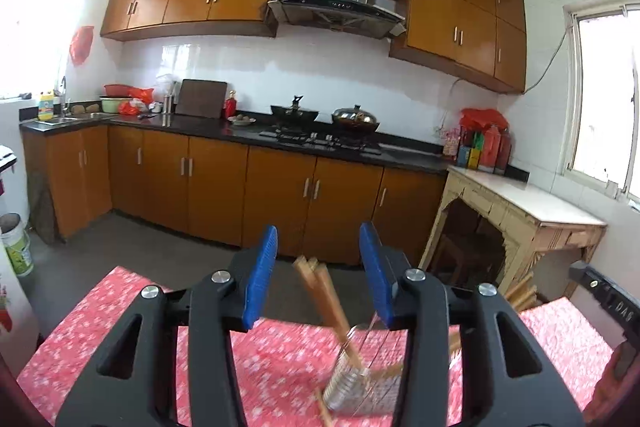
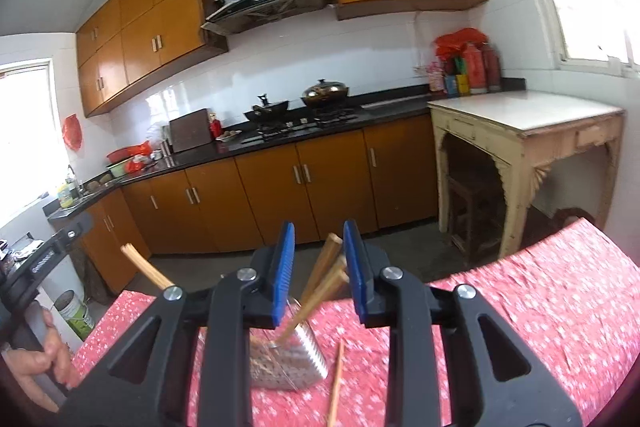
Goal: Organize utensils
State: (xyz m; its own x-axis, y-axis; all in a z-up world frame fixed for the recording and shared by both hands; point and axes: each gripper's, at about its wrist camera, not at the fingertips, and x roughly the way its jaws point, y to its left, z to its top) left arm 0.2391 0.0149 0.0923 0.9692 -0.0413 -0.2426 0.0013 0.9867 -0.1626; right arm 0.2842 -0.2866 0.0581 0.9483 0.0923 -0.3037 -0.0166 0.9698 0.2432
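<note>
Black-framed left gripper [image 1: 318, 263] and right gripper [image 2: 319, 259], ribbed blue fingers [image 1: 260, 277] released, nothing clasped. We note wooden chopsticks [image 2: 326, 281] leaning in a perforated steel holder [image 2: 292, 359] on the red floral-cloth surface [image 2: 540, 307]; one chopstick [image 2: 336, 383] lies beside it.

The left tongs [image 1: 318, 277] fill the lower middle of the left wrist view, blue pads parted and pressing on nothing. The right tongs [image 2: 319, 269] stand with a narrower gap, gripping nothing. A hand [image 2: 38, 359] at the lower left edge holds a black handle.
</note>
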